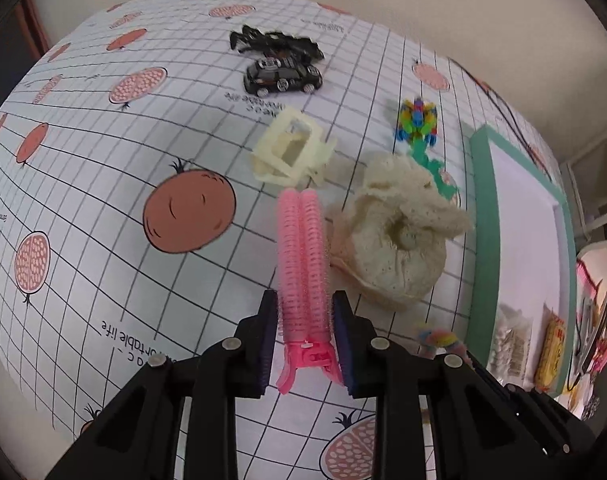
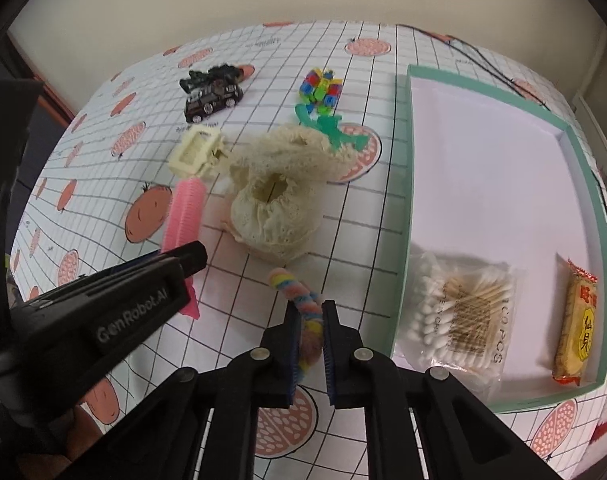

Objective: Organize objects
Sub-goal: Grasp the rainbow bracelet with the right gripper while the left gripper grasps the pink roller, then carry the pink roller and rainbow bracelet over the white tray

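"GenRobot.AI" on left tongs (image 2: 191, 264); "PCS" on cotton-swab pack (image 2: 463, 316).

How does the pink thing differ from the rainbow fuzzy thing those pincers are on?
The pink hair roller clip is one colour, stiff and ridged; the rainbow twist is multicoloured, soft and fuzzy. The roller clip looks longer and thicker. Each sits between a gripper's fingers: left gripper, right gripper.

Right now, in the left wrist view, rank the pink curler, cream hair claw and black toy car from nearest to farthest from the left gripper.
1. Pink curler, between the left gripper's fingers.
2. Cream hair claw, just beyond the curler's tip.
3. Black toy car, far back, centre.
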The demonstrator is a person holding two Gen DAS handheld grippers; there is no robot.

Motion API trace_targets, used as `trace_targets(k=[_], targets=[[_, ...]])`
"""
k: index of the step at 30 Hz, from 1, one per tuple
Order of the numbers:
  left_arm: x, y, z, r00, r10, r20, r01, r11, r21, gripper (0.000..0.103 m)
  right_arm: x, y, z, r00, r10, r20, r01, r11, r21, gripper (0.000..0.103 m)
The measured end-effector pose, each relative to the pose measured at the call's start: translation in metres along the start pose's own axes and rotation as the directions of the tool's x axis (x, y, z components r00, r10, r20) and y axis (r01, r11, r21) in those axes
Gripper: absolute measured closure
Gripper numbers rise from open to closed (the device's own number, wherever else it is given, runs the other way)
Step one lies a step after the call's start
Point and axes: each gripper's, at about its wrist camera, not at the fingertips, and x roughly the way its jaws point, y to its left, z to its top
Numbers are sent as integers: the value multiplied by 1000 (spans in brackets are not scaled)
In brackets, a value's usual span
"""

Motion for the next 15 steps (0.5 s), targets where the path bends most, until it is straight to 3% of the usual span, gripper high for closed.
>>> trace_targets(k=[8,15], targets=[[-26,20,-15,994,-38,101,41,999,-34,75,-21,-4,3,994,36,107,-39,999,28,92],[-47,9,-3,971,-84,222,87,996,-5,75,-44,-9,10,974,16,227,-31,998,64,92]])
